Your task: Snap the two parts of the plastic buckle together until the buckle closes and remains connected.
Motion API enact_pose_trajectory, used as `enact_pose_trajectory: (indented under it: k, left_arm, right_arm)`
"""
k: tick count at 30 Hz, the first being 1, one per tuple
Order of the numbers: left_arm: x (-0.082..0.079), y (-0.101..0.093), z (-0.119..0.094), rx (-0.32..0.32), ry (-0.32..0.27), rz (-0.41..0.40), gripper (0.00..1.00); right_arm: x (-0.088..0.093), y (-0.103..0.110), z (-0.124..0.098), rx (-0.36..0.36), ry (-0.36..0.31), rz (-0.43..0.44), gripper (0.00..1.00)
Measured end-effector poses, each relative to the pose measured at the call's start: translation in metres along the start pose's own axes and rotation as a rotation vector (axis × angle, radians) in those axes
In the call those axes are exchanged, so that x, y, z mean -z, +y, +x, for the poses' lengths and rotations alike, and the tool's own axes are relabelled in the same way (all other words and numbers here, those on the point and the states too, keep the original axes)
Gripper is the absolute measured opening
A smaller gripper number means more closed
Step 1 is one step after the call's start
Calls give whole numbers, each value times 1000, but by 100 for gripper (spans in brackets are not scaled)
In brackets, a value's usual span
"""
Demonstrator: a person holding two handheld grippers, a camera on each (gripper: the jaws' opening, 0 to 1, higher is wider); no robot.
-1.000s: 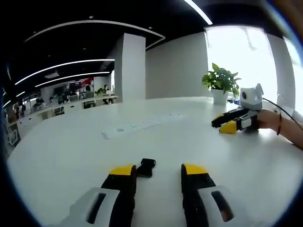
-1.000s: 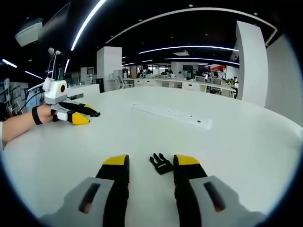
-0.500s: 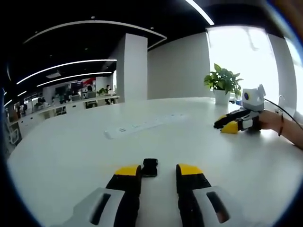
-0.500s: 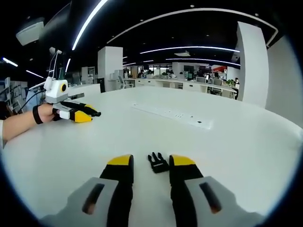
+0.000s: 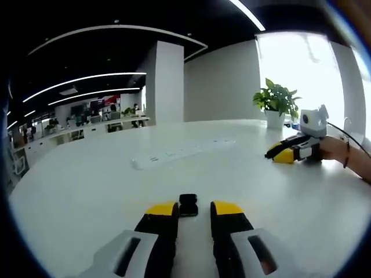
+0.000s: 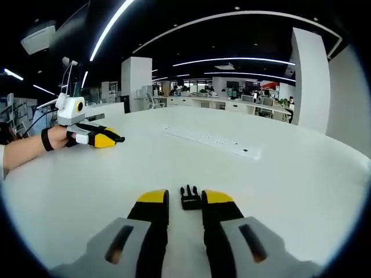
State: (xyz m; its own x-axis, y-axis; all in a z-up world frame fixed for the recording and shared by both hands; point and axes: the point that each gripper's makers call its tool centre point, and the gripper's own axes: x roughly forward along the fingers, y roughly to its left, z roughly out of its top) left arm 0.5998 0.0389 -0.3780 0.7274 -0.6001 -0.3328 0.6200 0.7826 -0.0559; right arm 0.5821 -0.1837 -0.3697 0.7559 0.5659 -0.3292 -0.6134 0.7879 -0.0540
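Lying ahead of parted fingers (image 6: 167, 207), pronged buckle half (image 6: 189, 197), prongs pointing away

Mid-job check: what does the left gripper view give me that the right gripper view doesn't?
Left gripper view alone: the socket half of the buckle between the left gripper tips, and a potted plant.

Right gripper view alone: the pronged half of the buckle between the right gripper tips.

Both: the white table and the power strip.
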Motion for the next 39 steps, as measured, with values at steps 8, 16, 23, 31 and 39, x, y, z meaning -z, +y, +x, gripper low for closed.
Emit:
enact_pose_trajectory:
  k: [8,16,23,31,39]
  left_arm:
    - [0,2,0,-12,-2,-5,18]
    - [-1,3,1,-21,-5,-7,16]
    - [-1,3,2,-15,-4,-6,12]
    - [0,3,1,-17,-2,-7,12]
    - [0,2,-1,-13,3,4,12]
  right_arm:
    - [0,-3,1,3,-2,-2,19]
    - [0,-2,2,-3,-5,-6,16]
    - [-1,-2,2,-9,-7,-11,13]
    - [0,-1,2,-11,-6,-12,12]
    - [0,-3,3,-6,0,-13,12]
